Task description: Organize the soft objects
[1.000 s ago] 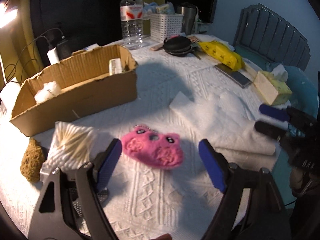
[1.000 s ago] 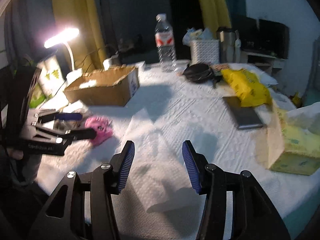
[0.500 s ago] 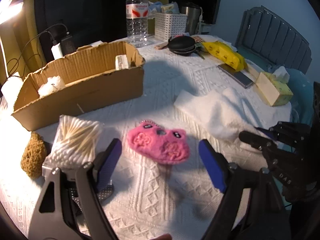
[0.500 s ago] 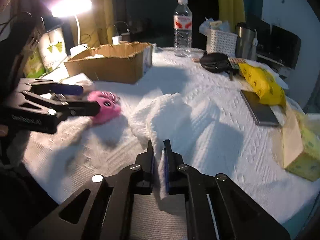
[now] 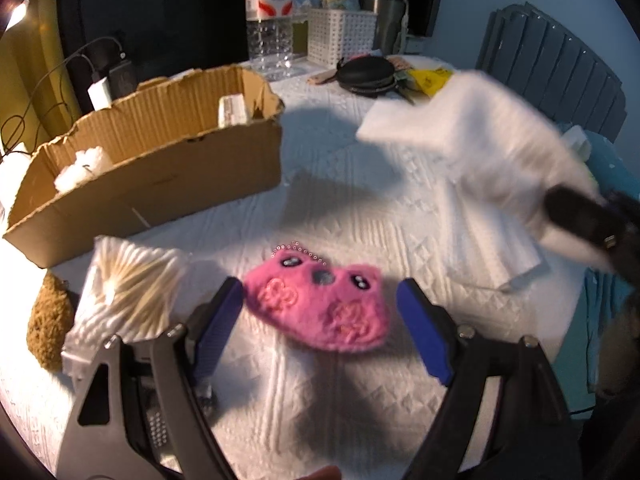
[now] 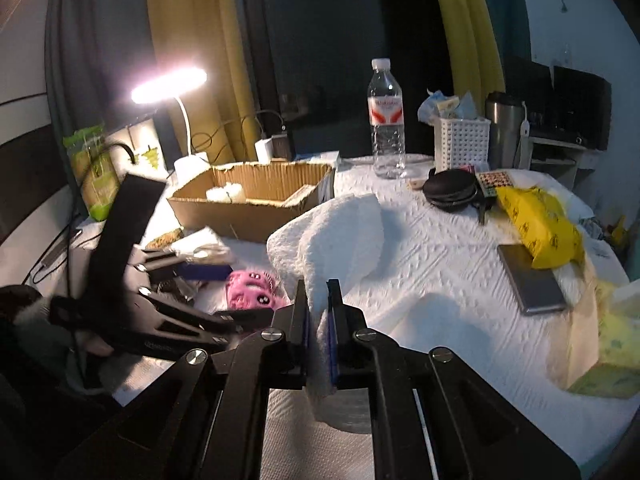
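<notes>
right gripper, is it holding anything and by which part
The right gripper is shut on the white towel, pinching a bunched fold near its edge; the rest hangs lifted off the table.

plush toy (image 5: 320,308) before cardboard box (image 5: 152,176); cotton swabs (image 5: 128,288) left of toy.

The right gripper (image 6: 319,316) has its jaws pinched together on a white cloth (image 6: 340,232), lifted off the tabletop. The left gripper (image 5: 320,320) points steeply downward, jaws wide apart, touching nothing.
</notes>
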Tool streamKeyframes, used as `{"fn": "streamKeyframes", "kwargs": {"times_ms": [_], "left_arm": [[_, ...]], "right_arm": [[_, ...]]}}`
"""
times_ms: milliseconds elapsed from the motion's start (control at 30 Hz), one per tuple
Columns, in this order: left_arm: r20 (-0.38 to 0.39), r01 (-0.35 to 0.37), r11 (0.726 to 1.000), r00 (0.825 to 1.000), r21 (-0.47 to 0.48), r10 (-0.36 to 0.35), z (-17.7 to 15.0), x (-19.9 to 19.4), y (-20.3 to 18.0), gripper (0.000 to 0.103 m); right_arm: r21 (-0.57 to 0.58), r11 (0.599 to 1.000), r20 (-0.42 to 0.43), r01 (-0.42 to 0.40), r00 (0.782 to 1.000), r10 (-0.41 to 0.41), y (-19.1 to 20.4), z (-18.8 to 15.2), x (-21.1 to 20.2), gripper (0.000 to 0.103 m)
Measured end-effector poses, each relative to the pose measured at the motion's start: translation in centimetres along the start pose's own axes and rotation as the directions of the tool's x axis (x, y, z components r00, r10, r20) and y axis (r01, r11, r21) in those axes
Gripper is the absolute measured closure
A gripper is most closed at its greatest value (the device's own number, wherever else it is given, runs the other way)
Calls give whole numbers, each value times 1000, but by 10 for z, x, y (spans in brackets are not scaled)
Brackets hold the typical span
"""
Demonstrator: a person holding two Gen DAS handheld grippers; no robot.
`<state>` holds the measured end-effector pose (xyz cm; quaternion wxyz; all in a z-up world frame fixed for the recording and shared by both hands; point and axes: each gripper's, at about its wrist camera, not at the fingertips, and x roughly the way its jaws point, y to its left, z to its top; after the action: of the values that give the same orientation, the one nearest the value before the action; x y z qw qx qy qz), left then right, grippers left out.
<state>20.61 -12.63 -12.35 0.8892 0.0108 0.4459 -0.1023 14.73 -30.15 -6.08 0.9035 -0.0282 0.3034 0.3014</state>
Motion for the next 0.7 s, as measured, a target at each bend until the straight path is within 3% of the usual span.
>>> {"fn": "streamKeyframes", "kwargs": {"times_ms": [233, 267, 367, 700], "left_arm": [[-22, -9, 1000, 1000, -4, 9, 2, 16, 2, 25], [-16, -5, 1000, 1000, -2, 5, 2, 15, 2, 34], [-10, 12, 1000, 1000, 1, -12, 3, 12, 4, 38], [108, 17, 999, 994, -38, -13, 13, -40, 33, 38]], "right_arm": [[24, 1000, -7, 3, 1000, -3, -11, -1, 3, 95], [28, 1000, -7, 3, 1000, -3, -12, -1, 4, 95], [32, 999, -6, 0, 1000, 0, -12, 1, 5, 95], [-14, 1000, 7, -22, 1000, 23, 13, 23, 17, 95]]}}
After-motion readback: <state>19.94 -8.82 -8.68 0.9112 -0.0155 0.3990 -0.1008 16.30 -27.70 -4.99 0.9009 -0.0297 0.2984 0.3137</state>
